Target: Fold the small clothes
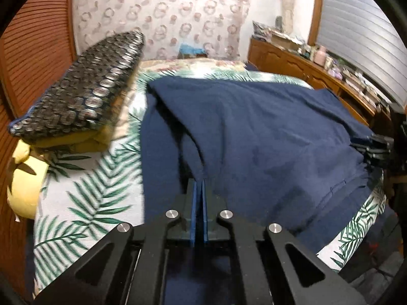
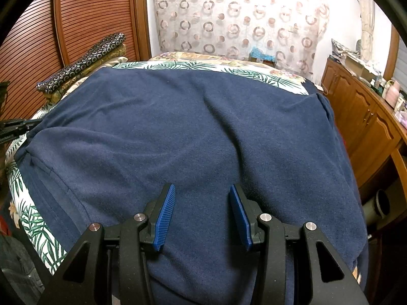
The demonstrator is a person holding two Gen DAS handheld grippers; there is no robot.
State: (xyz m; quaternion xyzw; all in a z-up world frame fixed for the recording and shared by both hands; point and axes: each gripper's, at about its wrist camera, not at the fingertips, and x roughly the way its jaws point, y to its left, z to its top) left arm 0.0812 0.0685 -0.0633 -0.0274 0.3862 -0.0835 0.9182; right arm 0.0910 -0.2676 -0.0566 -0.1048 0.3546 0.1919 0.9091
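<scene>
Left wrist view: left gripper pinched closed on a raised fold of navy garment, spread on palm-print bedspread. Right gripper jaws apart, hovering over the garment's middle, gripping nothing.

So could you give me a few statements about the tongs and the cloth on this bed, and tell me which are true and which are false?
1. The left tongs are shut on a fold of the navy garment. True.
2. The right tongs are clamped tight on the garment. False: their blue pads stand apart over the cloth, pinching nothing.
3. The garment lies on a palm-leaf bedspread. True.
4. The garment is bright red. False: it is navy blue.
5. A ring-patterned cushion sits beside the garment, toward the slatted wooden doors. True.
</scene>
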